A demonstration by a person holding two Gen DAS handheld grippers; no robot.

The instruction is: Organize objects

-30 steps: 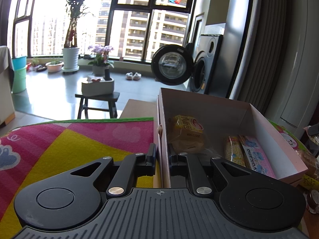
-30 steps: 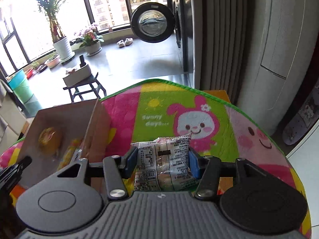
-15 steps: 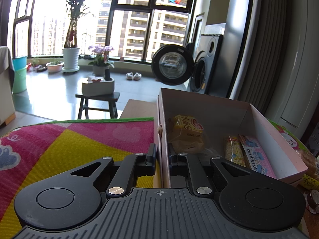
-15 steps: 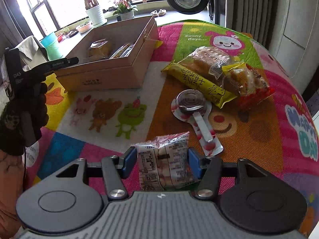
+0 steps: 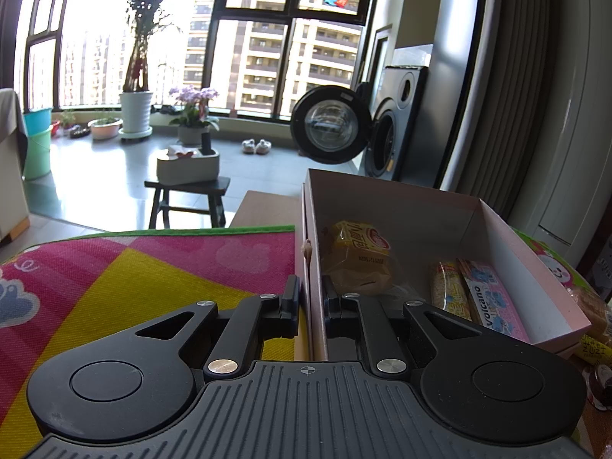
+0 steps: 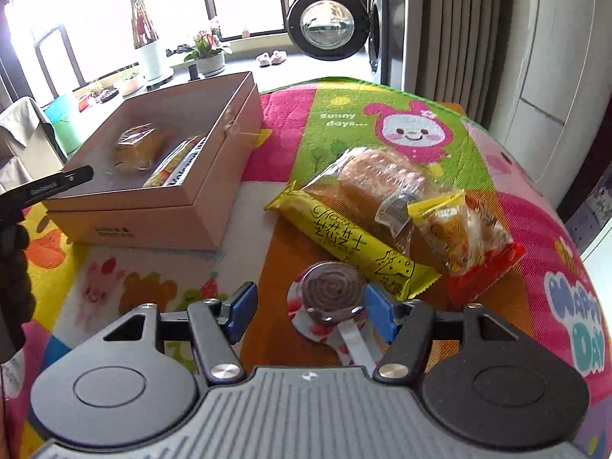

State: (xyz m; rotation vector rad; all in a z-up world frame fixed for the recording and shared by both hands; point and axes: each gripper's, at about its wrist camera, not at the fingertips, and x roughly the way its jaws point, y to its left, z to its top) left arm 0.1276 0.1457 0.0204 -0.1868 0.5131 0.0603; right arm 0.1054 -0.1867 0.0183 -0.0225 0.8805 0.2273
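Note:
My left gripper (image 5: 310,306) is shut on the near side wall of an open pink cardboard box (image 5: 535,287). Inside lie a yellow wrapped cake (image 5: 359,256), a yellow stick pack (image 5: 445,287) and a pink Volcano pack (image 5: 489,298). In the right wrist view, my right gripper (image 6: 310,308) stands open low over the mat. A brown spiral lollipop (image 6: 331,290) lies between its blue pads (image 6: 376,311), closer to the right one. The box (image 6: 153,210) sits at the left, with a left gripper finger (image 6: 57,183) on its wall.
Just beyond the lollipop lie a long yellow snack pack (image 6: 344,237), a bagged bread loaf (image 6: 375,179) and a yellow-and-red snack bag (image 6: 459,229). A colourful cartoon mat (image 6: 401,130) covers the table. A washing machine and plants stand beyond.
My right gripper has opened, and the white packet it held is out of view. It has moved forward and down to the lollipop. The left gripper has not moved.

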